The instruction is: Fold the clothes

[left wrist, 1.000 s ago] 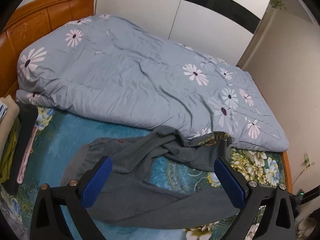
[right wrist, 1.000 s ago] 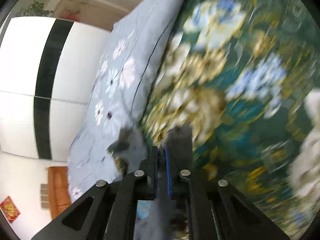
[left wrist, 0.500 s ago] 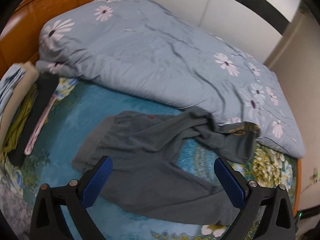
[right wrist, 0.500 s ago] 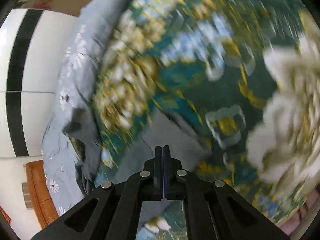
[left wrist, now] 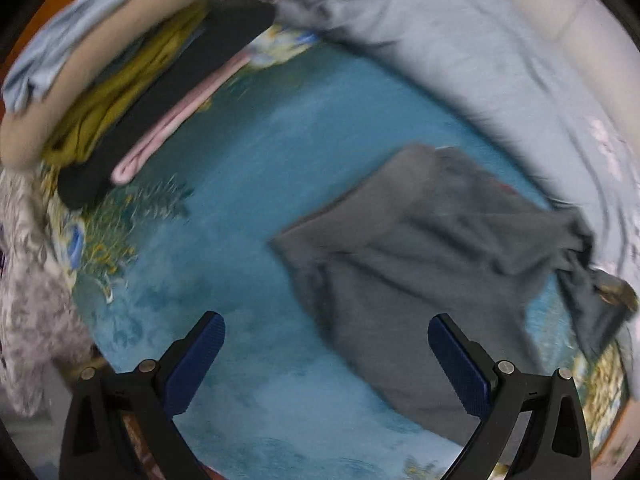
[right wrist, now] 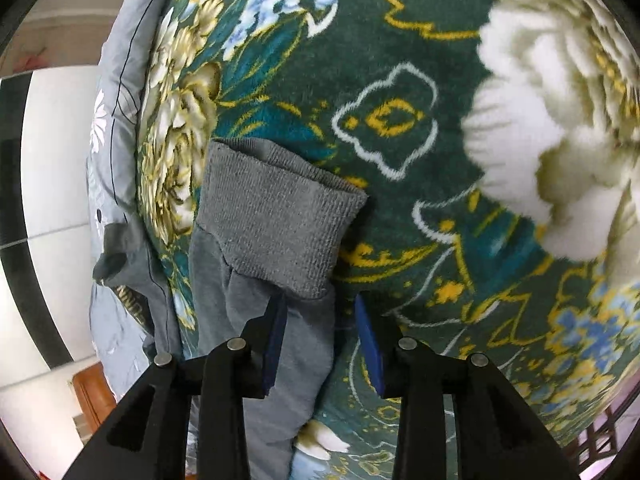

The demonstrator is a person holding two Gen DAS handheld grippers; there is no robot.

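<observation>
The grey trousers [left wrist: 432,264] lie spread on the bed [left wrist: 256,184] at three o'clock in the left view. The left gripper [left wrist: 326,354] hangs over them, jaws wide and empty — best lowered squarely onto the waistband corner. The right gripper [right wrist: 320,340] is opening, the ribbed cuff [right wrist: 280,220] lying just ahead at twelve o'clock — let it settle flat.

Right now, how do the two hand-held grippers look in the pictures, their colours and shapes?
Both look alike. The left hand-held gripper has matte black angular arms with triangular cut-outs, round silver bolt heads and flat, dark blue textured pads. The right hand-held gripper shows the same black frame, silver bolts and blue pads. No cables or markings are visible.
</observation>
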